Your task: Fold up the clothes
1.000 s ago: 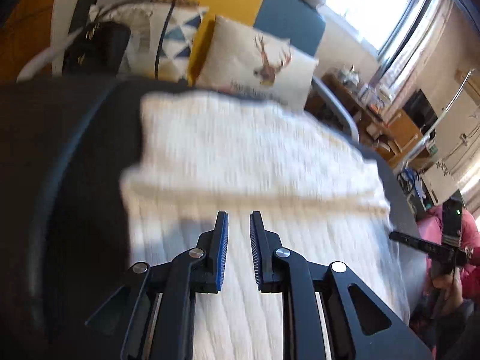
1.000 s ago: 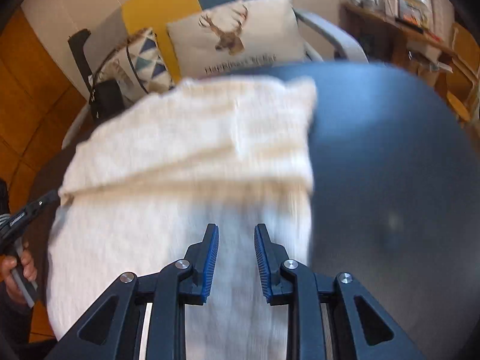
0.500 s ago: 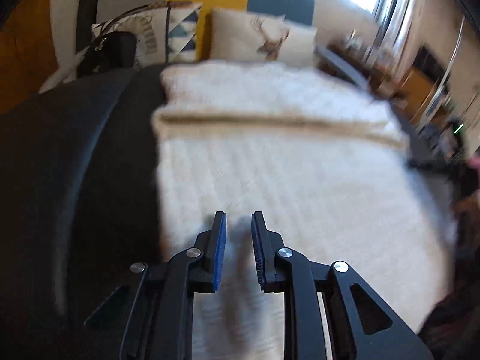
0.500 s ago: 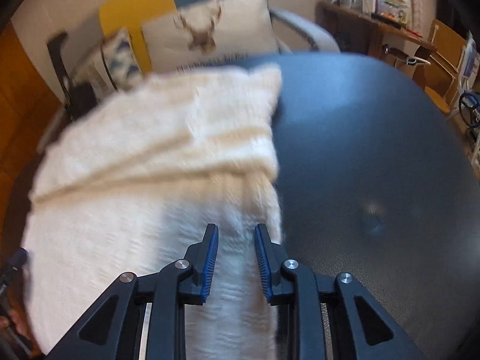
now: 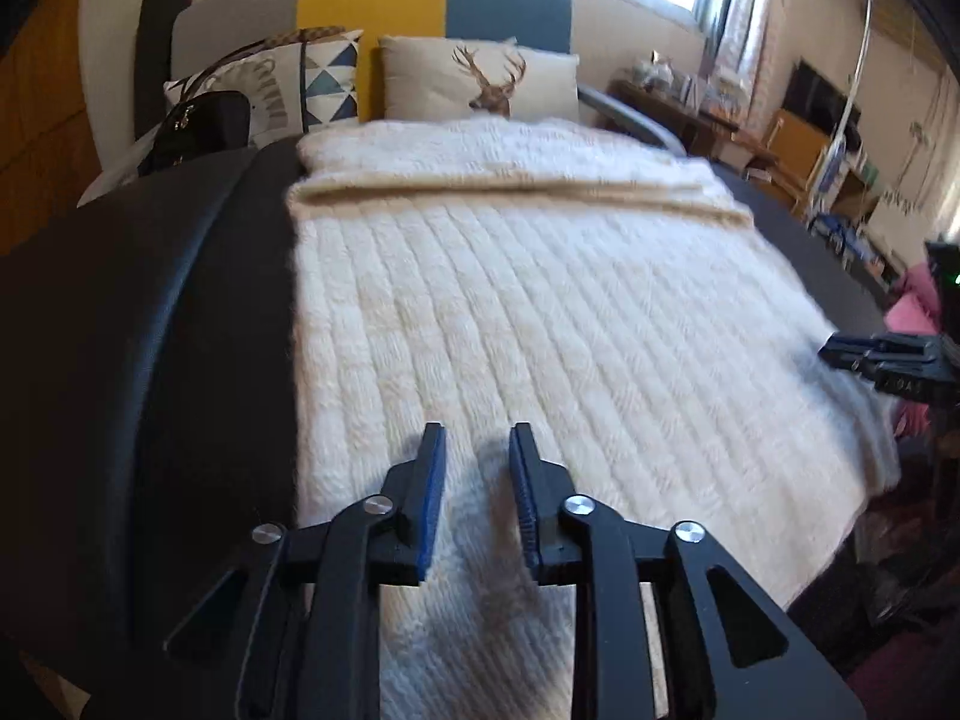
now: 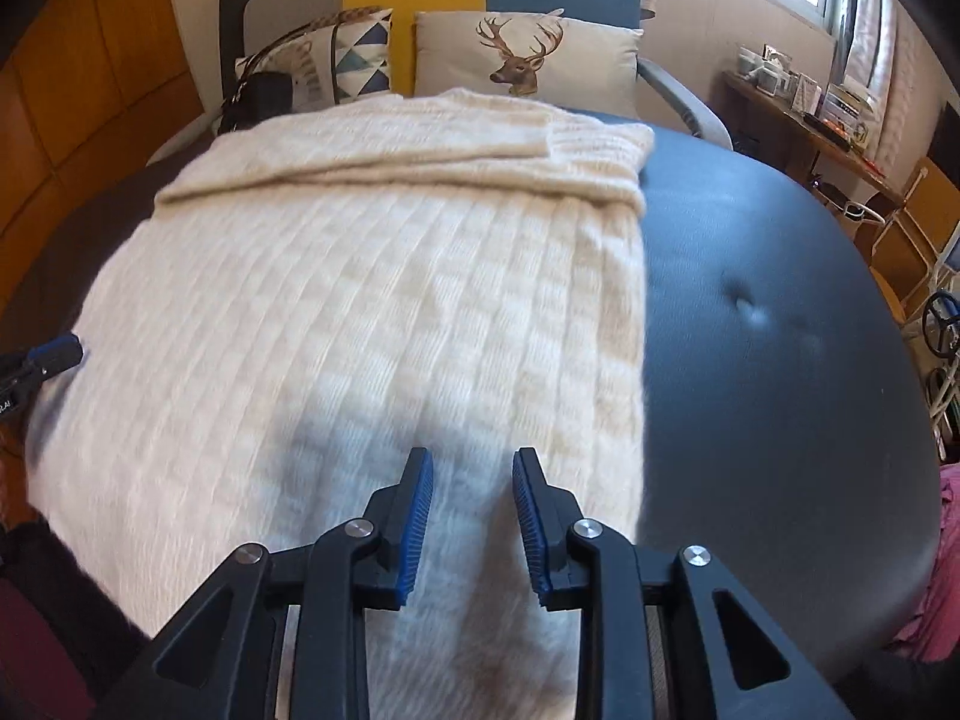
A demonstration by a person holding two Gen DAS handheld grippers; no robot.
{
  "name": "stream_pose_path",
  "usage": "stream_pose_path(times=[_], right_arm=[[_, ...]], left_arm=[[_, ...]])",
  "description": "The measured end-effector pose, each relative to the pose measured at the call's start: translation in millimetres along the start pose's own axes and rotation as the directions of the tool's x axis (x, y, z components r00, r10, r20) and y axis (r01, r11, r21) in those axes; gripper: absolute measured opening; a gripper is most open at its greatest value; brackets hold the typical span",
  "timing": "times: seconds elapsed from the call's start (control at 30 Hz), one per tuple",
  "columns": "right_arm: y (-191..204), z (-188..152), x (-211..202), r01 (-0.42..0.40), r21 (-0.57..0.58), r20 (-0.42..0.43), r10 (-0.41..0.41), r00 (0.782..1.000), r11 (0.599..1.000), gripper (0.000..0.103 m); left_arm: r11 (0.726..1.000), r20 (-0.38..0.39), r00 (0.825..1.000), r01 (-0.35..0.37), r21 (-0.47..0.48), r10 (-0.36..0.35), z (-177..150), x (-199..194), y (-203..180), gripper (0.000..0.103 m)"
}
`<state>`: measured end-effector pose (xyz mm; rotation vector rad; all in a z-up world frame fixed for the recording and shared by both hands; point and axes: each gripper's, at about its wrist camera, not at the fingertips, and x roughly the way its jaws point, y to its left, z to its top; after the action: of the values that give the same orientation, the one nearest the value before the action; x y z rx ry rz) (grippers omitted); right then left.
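Cream sweater [image 5: 540,324] lies flat on dark table [image 6: 780,312], sleeves folded at 12 o'clock. Since 1 s ago, left gripper [image 5: 477,498] and right gripper [image 6: 471,516] shifted toward the near hem, jaws apart, empty; next fold likely.

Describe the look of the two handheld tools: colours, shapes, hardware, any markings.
The left tool and the right tool look alike: matte black angular frames with triangular cut-outs, two straight fingers lined with ribbed blue pads, and round silver pivot screws. Seen side-on from the left wrist view, the right tool carries small pale lettering too blurred to read. No cables show. A pink sleeve appears behind it.
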<state>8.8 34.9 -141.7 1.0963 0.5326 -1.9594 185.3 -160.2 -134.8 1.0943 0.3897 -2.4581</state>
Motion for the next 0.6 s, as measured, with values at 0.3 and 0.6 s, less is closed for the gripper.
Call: stream_pose_path(times=[0.3, 0.6], right_arm=[[33, 4, -22, -0.061, -0.050, 0.074, 0.064, 0.995, 0.997, 0.059], [74, -8, -14, -0.040, -0.141, 0.090, 0.053, 0.994, 0.989, 0.064]], left_arm=[[0.998, -0.003, 0.999, 0.050, 0.040, -0.050, -8, -22, -6, 0.058], [0.993, 0.048, 0.996, 0.075, 0.091, -0.080, -17, -44, -14, 0.059]])
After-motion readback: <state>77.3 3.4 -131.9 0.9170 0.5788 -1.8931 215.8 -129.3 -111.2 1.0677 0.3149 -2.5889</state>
